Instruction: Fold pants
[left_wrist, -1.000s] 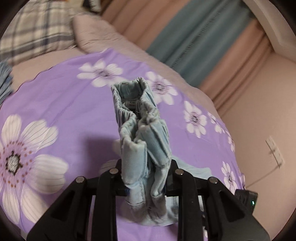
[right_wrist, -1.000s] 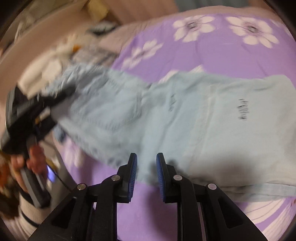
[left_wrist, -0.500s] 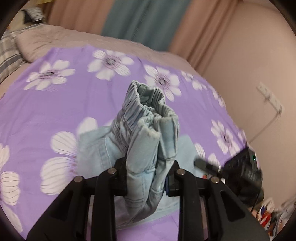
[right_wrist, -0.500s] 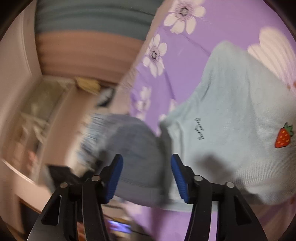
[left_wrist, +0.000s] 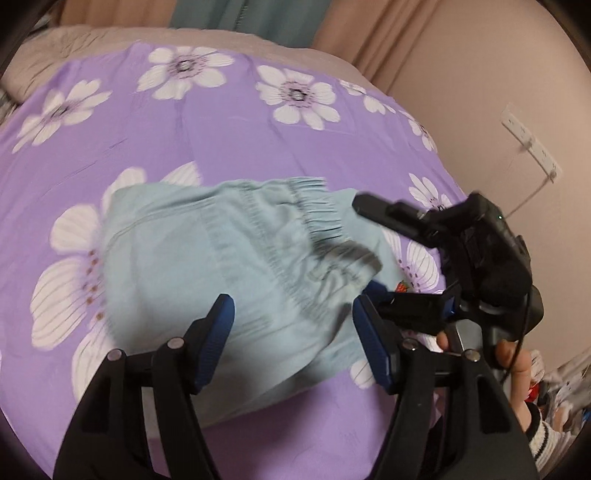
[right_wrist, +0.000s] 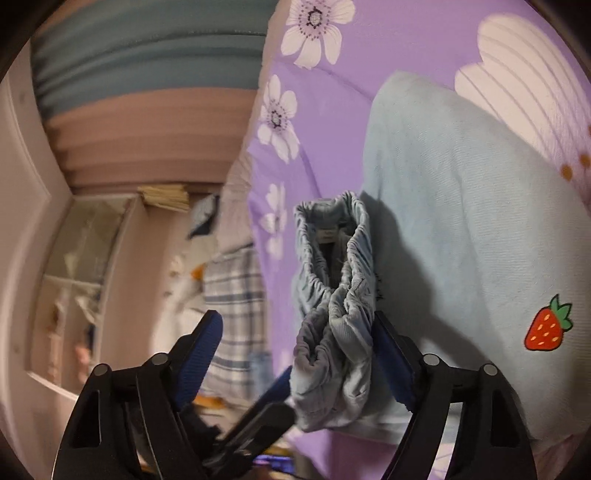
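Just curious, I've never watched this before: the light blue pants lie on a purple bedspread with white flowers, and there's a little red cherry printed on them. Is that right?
Nearly. The pants do lie on the purple bedspread with white flowers, but the little red print is a strawberry with a green leafy top, not a cherry. The right wrist view shows it plainly.

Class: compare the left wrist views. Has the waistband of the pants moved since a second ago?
Yes. The waistband, earlier bunched upright between the jaws of the left hand-held gripper, now lies down on the purple sheet, clear of the opening jaws.
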